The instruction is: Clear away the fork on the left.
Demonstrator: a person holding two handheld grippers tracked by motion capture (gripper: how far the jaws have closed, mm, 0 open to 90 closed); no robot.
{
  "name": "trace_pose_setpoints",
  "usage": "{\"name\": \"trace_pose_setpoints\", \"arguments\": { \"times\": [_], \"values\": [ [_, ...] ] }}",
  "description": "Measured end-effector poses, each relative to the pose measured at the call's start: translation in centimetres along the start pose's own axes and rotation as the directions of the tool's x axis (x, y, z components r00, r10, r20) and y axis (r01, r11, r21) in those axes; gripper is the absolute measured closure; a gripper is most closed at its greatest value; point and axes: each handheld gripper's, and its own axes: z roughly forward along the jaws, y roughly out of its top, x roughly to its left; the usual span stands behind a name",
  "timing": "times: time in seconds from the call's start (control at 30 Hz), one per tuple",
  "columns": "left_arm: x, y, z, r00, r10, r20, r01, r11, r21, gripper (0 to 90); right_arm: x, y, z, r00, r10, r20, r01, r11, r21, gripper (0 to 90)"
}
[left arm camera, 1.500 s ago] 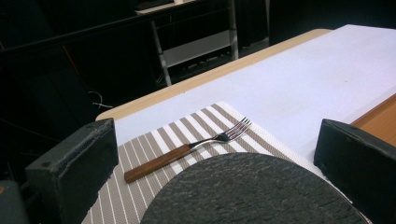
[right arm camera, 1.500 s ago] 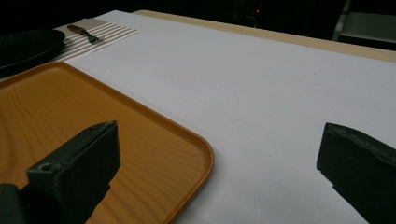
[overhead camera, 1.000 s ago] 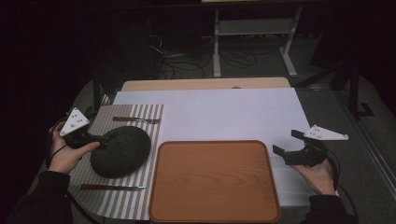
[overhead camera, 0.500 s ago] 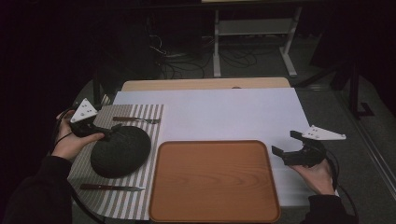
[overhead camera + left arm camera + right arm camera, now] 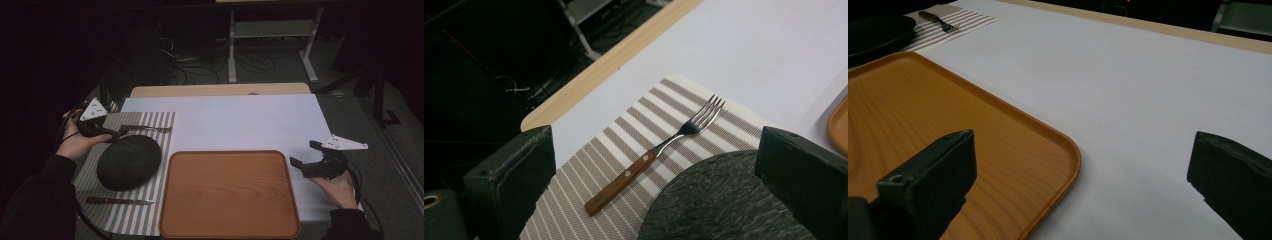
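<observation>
Between the parted jaws of the left gripper (image 5: pixel 116 134): fork (image 5: pixel 659 152) on striped mat (image 5: pixel 614 145), just beyond the dark plate (image 5: pixel 724 200). Likely lining up to pick the fork; calls for lowering and closing on the handle. Right gripper (image 5: pixel 307 154) spread, idle beside bare orange tray (image 5: pixel 230 195).

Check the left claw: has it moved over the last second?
Yes. The left claw went from over the dark plate toward the fork beyond it.

Dim room, black surroundings; light falls from above onto the white bench (image 5: pixel 240 120), its brightest patch. Gripper views look sharp mid-frame, their near jaws soft and blurred, slight glare beside the orange tray (image 5: pixel 948 130).
</observation>
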Motion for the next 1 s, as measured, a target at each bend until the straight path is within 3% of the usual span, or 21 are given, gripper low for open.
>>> {"name": "trace_pose_setpoints", "arguments": {
  "times": [0.27,0.43,0.57,0.73,0.87,1.0],
  "values": [
    [1.1,0.4,1.5,0.9984,0.055,0.007,-0.056,0.9958,0.073,1.9,0.0,0.0,0.0,1.0000,-0.004,-0.002,0.004,1.000,0.002,0.0],
    [1.6,0.2,2.5,0.9963,0.085,0.017,-0.086,0.9893,0.118,2.0,0.1,0.0,0.0,1.0000,-0.005,-0.002,0.005,1.000,0.006,0.0],
    [2.0,0.1,3.3,0.9922,0.121,0.031,-0.125,0.9772,0.172,2.1,0.1,0.0,0.0,1.0000,-0.007,-0.001,0.007,1.000,0.009,0.0],
    [2.3,0.2,4.5,0.9891,0.136,0.057,-0.145,0.9650,0.218,5.5,0.0,0.0,0.1,1.0000,-0.009,-0.001,0.009,1.000,0.012,0.0],
    [2.5,0.4,5.6,0.9831,0.165,0.079,-0.181,0.9458,0.270,5.8,0.0,0.0,0.1,1.0000,-0.006,-0.001,0.006,1.000,0.012,0.0],
    [2.6,1.0,6.6,0.9770,0.189,0.099,-0.210,0.9350,0.286,7.0,0.1,0.0,0.2,1.0000,-0.008,0.000,0.008,1.000,0.014,0.0]
  ]
}}
